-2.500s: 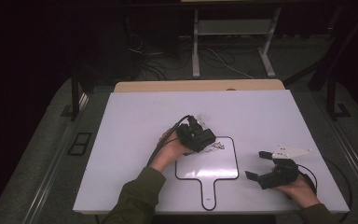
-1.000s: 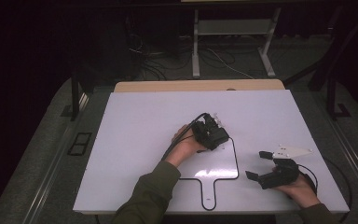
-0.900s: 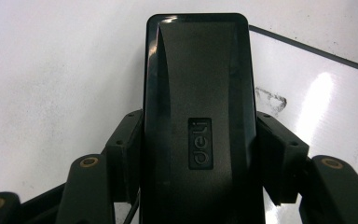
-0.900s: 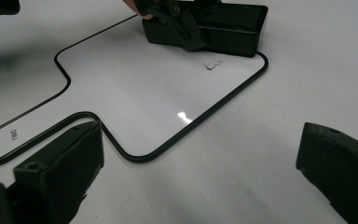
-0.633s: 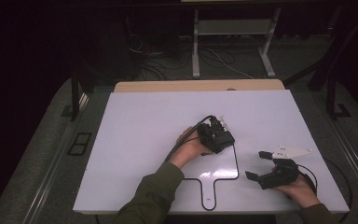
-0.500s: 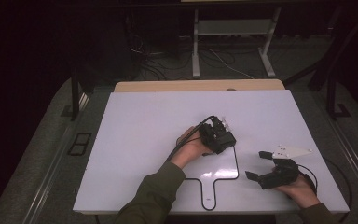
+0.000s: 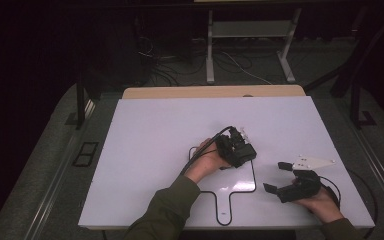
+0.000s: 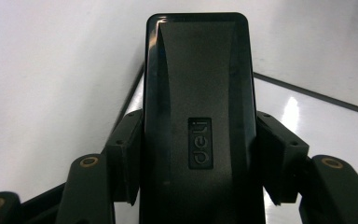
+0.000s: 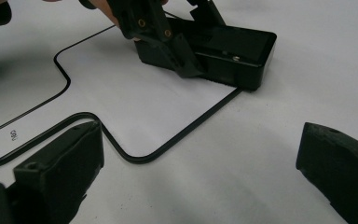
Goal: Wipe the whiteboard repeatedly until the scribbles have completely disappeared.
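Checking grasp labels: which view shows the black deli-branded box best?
The left gripper view: the black box sits between the left gripper's jaws, logo readable. The right gripper view shows its side, resting on the outline's edge. In the high view the gripper hides the box.

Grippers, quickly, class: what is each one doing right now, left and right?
Left gripper: shut on the black box, jaws clamped on its two sides.
Right gripper: open, nothing between its jaws, just above the white table.

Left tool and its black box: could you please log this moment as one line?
left tool: shut on black box | box: at outline edge on white board | right tool: open, empty
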A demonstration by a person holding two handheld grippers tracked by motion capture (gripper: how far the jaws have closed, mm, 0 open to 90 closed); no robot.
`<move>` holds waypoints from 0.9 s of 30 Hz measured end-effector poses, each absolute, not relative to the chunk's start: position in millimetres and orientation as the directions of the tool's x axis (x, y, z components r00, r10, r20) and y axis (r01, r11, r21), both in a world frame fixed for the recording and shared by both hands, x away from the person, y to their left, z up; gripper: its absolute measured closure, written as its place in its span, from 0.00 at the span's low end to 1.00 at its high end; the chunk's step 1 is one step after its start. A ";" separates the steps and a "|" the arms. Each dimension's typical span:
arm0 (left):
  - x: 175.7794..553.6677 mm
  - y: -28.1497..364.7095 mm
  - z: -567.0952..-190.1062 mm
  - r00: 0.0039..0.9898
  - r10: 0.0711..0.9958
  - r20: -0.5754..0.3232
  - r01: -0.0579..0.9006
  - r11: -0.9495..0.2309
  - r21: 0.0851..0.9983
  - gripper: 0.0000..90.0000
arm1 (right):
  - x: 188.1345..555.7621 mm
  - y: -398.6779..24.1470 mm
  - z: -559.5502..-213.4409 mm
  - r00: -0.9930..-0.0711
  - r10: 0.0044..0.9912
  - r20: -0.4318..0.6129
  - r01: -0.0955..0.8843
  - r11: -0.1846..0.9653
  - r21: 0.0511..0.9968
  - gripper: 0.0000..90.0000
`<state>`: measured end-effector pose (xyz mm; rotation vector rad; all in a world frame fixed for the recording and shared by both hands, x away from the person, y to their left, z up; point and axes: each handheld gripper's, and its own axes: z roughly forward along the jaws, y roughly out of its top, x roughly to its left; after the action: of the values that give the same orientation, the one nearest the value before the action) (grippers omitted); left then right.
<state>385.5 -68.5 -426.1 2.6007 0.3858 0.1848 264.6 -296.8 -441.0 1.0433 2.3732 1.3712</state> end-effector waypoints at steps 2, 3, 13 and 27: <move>390.0 -67.4 -425.9 0.951 0.303 0.063 0.234 -0.837 0.495 0.44 | 264.7 -296.7 -441.2 -0.729 0.665 0.158 0.471 0.320 0.822 0.00; 392.7 -66.9 -425.6 0.948 0.309 0.072 0.236 -0.837 0.493 0.44 | 264.6 -296.7 -441.1 -0.729 0.665 0.159 0.471 0.320 0.822 0.00; 413.8 -53.4 -425.8 0.918 0.391 0.071 0.307 -0.812 0.496 0.44 | 264.4 -298.6 -440.7 -0.728 0.666 0.162 0.472 0.316 0.823 0.00; 413.8 -40.8 -404.6 0.913 0.408 -0.021 0.346 -0.743 0.573 0.44 | 264.2 -298.4 -440.3 -0.728 0.666 0.164 0.472 0.313 0.824 0.00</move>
<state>413.8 -40.8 -404.6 2.4798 0.5382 0.1409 264.2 -298.4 -440.3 1.0442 2.3709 1.3775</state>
